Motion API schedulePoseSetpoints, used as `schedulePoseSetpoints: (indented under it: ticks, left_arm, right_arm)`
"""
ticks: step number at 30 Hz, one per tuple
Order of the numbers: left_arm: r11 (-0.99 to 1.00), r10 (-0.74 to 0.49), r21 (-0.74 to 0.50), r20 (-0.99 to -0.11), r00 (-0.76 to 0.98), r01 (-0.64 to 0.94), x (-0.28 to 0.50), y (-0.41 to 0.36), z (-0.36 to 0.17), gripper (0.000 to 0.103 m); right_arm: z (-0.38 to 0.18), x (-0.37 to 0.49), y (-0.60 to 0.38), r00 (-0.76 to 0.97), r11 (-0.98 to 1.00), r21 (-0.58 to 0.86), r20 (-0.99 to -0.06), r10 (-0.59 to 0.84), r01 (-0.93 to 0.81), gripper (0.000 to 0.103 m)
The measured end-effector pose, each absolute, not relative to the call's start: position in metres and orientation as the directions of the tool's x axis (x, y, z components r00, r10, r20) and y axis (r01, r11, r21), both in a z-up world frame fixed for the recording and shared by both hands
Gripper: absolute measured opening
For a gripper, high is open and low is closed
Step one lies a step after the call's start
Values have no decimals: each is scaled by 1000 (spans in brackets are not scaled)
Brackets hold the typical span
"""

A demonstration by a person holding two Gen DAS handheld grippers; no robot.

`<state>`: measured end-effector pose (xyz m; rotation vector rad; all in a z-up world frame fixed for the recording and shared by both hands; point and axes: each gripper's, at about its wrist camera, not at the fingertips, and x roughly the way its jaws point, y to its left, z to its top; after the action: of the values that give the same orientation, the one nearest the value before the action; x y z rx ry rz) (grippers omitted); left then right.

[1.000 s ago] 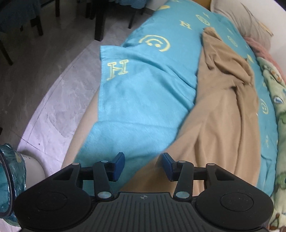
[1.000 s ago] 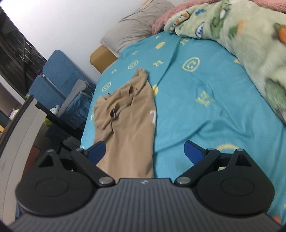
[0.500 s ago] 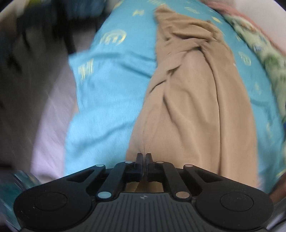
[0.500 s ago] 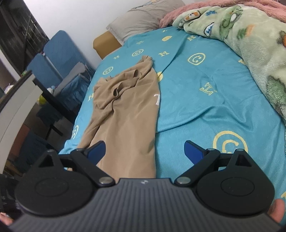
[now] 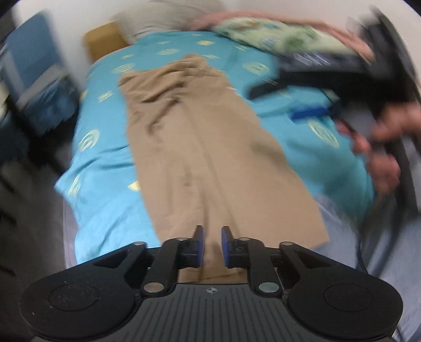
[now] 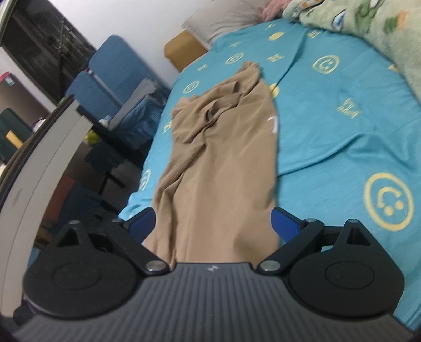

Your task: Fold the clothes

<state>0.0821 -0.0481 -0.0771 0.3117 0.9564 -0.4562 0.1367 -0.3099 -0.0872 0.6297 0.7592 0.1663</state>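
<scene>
A tan garment [image 5: 200, 147] lies lengthwise on a bed covered by a turquoise sheet [image 5: 102, 184]; its far end is rumpled. My left gripper [image 5: 211, 243] is at the garment's near hem, its blue pads a narrow gap apart with tan cloth between them. My right gripper [image 6: 213, 223] is wide open and straddles the near end of the same garment [image 6: 223, 163]. In the blurred left wrist view the right gripper [image 5: 310, 113] and the hand holding it show at the right.
A green patterned blanket [image 6: 368, 21] and a pink one lie along the bed's far right side, with a grey pillow [image 6: 223, 21] at the head. Blue chairs [image 6: 110, 76] and a dark table stand left of the bed, beside the floor.
My left gripper has swung round to look along the garment and its jaws have parted slightly from fully closed. My right gripper has moved left, over the garment's near end, still open.
</scene>
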Motion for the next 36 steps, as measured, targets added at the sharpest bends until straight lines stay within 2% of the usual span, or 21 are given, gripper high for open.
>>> schedulePoseSetpoints:
  ticks: [2,6,9,10,12,13,15,19,22,25,27,29,30,32,33,34,36]
  left_arm:
    - [893,-230,14,-844,484,449,91,-34,-82,50]
    - [909,-231,-52,-888,397,414,108,-29,-97,48]
    - [891,-191,13,-896,402,453,105,-44,-101,48]
    - [885,-157,51,-902,401,462,106,-50,-105,46]
    - [880,-59,130,-924,377,457,113,-59,-123,28]
    - [878,-46,141,-926,374,458,112,-60,-124,24]
    - [873,-20,163,-929,369,459,112,-62,-127,8]
    - [863,-54,208,-869,493,461,93,-61,-104,6]
    - [808,-112,226,-848,518,544,67,-69,-91,5]
    - [763,-193,146,-878,437,630,52,-76,-91,6]
    - [756,-245,61,-897,368,651,51,-74,-91,8]
    - [793,-343,-96,-886,311,602,65,-52,-87,12]
    - [802,-392,-174,-875,285,572,72,-42,-85,25]
    - [802,-490,-326,-838,239,501,85,-20,-81,50]
    - [802,-526,-389,-819,229,453,93,-9,-80,52]
    - [824,-528,-422,-814,243,378,102,3,-84,52]
    - [849,-527,-479,-806,271,224,120,27,-91,60]
  right_arm:
    - [-88,138,-308,716,784,618,-577,392,69,95]
    - [-89,140,-306,720,771,632,-571,395,79,95]
    - [-91,139,-307,721,772,627,-581,378,101,95]
    - [-92,137,-310,721,773,624,-587,368,113,95]
    - [-94,135,-314,721,774,618,-598,349,138,95]
    - [-95,134,-316,722,775,614,-604,338,151,95]
    - [-97,133,-318,721,782,598,-620,311,177,95]
    - [-102,128,-324,708,793,566,-655,265,227,95]
    - [-107,124,-327,694,785,563,-674,254,259,95]
    - [-110,121,-328,682,749,607,-668,298,267,95]
    - [-113,117,-326,668,724,637,-663,338,265,95]
    - [-114,110,-323,650,704,659,-662,374,265,95]
    - [-114,105,-322,642,694,670,-659,392,265,95]
    - [-114,97,-320,624,676,687,-657,423,265,85]
    - [-116,94,-318,611,674,687,-665,430,273,78]
    - [-117,92,-316,598,672,686,-672,436,280,80]
    - [-120,88,-312,572,667,684,-686,450,296,80]
